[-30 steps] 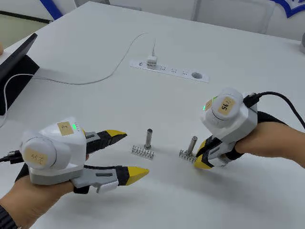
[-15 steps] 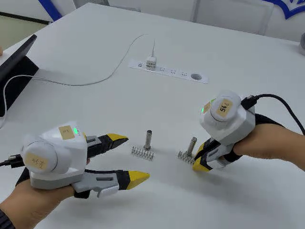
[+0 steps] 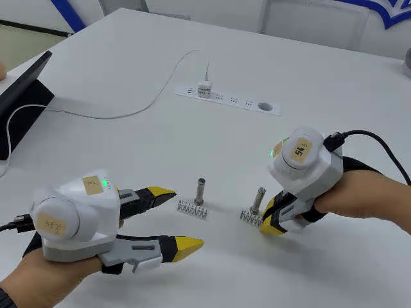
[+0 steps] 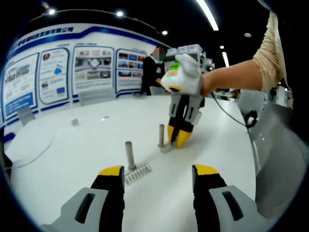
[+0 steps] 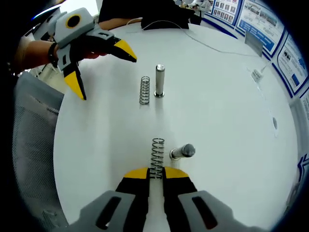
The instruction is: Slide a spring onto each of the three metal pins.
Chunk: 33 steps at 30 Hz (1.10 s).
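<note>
Two metal pins stand upright on the white table, the left pin [image 3: 200, 191] and the right pin [image 3: 259, 200]. One spring [image 3: 192, 208] lies flat in front of the left pin. Another spring [image 3: 250, 217] lies beside the right pin, and my right gripper [image 3: 270, 224] is shut on its near end. In the right gripper view the held spring [image 5: 157, 157] runs out from the right gripper [image 5: 155, 173], with the pin [image 5: 182, 152] just to its right. My left gripper [image 3: 185, 217] stands open to the left of the left pin, holding nothing; the left gripper [image 4: 158, 171] faces that pin [image 4: 129, 154].
A white power strip [image 3: 228, 99] with a plug and a thin cable lies further back on the table [image 3: 128, 83]. A dark screen [image 3: 22, 96] stands at the left edge. Bare tabletop lies around the pins.
The head view has shifted a little. The right gripper stays on the spring by the right pin, and the left gripper stays open in about the same place.
</note>
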{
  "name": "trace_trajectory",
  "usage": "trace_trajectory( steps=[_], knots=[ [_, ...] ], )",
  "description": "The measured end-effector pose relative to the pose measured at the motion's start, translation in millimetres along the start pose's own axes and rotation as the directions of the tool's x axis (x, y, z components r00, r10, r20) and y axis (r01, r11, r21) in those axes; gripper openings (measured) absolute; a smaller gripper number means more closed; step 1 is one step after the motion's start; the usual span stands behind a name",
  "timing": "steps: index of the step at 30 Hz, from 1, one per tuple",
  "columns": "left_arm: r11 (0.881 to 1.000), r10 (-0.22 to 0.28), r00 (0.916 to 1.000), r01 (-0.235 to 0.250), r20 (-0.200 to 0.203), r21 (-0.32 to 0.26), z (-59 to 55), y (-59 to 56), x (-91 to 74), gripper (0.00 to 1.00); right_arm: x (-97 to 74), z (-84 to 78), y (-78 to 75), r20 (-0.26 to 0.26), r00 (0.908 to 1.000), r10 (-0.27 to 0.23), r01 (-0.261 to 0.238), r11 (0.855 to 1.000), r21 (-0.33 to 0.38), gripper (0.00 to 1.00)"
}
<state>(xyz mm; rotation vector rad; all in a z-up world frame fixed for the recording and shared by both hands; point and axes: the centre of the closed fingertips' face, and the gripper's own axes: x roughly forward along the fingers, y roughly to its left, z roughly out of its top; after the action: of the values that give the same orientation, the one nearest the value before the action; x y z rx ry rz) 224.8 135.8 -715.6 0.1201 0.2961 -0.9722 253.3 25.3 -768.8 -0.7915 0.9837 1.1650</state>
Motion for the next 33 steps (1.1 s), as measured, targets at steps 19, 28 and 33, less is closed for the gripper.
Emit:
trace_trajectory(
  steps=[19,28,33],
  knots=[
    [0.995,-0.099,0.9950,0.100,-0.014,0.031,-0.9,-28.8,20.7,0.51,-29.8,23.3,30.5,0.025,0.9987,0.044,-0.041,0.993,-0.110,0.11],
    [0.990,-0.127,0.9919,0.127,-0.007,0.054,5.3,-34.8,28.3,0.47,-39.6,33.5,42.8,0.028,0.9978,0.060,-0.055,0.983,-0.174,0.11],
    [0.989,-0.135,0.9909,0.135,-0.001,0.060,7.7,-36.1,30.7,0.44,-43.7,39.3,47.3,0.037,0.9969,0.070,-0.061,0.976,-0.207,0.11]
  ],
)
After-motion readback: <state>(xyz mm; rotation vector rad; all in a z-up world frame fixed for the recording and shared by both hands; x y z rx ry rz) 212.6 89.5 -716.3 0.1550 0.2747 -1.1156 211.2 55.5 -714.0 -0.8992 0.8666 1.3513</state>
